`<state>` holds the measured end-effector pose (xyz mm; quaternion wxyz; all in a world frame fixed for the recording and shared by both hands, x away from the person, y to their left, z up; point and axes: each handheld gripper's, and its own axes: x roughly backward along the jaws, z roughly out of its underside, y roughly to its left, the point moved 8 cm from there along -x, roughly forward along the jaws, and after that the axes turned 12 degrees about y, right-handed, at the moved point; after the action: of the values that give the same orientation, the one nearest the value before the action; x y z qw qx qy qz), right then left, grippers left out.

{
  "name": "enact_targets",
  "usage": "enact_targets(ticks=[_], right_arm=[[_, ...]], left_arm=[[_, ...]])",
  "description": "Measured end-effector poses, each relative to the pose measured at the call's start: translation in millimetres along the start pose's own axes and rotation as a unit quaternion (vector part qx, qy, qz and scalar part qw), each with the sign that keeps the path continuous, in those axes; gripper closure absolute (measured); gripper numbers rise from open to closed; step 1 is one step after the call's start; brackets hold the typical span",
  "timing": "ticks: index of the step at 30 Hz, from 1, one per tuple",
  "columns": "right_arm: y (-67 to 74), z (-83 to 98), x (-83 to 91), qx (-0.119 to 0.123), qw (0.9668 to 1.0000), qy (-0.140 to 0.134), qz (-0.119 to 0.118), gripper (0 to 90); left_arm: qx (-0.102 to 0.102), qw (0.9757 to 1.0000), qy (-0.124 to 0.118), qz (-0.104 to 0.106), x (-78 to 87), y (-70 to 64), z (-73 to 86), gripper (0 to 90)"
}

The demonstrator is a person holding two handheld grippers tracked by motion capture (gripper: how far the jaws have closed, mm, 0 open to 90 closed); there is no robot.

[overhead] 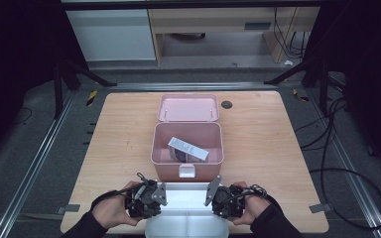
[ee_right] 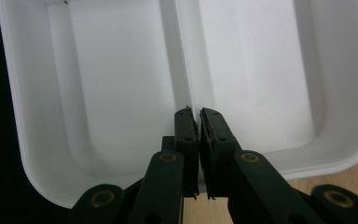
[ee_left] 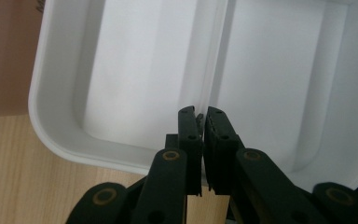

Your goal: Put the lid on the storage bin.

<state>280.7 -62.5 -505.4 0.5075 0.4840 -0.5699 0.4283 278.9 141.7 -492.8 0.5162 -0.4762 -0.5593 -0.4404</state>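
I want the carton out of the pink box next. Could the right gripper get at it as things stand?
Probably not yet: the right gripper is shut on the white tray's divider. The pink box is open, and nothing covers the carton.

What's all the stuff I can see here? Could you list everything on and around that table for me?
White tray: one, white, two compartments split by a middle wall, at the near table edge between the two tools.
Pink box: one, pink, open, at the table's middle.
Pink lid: one, pink, lying open just behind the box.
Small carton: one, white with dark print, lying tilted inside the pink box.
Table: one, light wood.
Round port: one, dark, in the tabletop right of the lid.
Cables: several, black, on the floor at the right.
Left tool: one, black, shut on the tray's middle wall.
Right tool: one, black, shut on the same wall.
Hands: two, one holding each tool.
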Motion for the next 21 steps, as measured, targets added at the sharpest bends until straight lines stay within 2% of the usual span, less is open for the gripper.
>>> enact_targets(ticks=[5,10,15,17,21], right_arm=[[1.0,-2.6,21.4,0.002,1.0,-0.008,0.002,86.1],[-6.3,-7.7,49.2,0.011,0.9997,-0.021,0.009,86.3],[-20.7,-11.9,75.6,0.01,0.9992,-0.033,0.02,86.1],[-29.6,-13.3,84.8,0.006,0.9988,-0.041,0.025,86.0],[-49.0,-14.1,98.0,0.001,0.9983,-0.045,0.036,85.8]], left_arm=[[-0.002,0.9999,-0.008,-0.006,24.6,0.1,-0.4,85.7],[-0.004,0.9997,-0.018,-0.017,52.7,7.0,-2.8,85.9],[-0.013,0.9991,-0.03,-0.029,78.0,24.1,-6.9,86.1],[-0.01,0.9987,-0.036,-0.035,85.9,34.4,-10.7,86.0],[-0.014,0.9984,-0.037,-0.04,94.8,53.3,-18.5,85.9]])
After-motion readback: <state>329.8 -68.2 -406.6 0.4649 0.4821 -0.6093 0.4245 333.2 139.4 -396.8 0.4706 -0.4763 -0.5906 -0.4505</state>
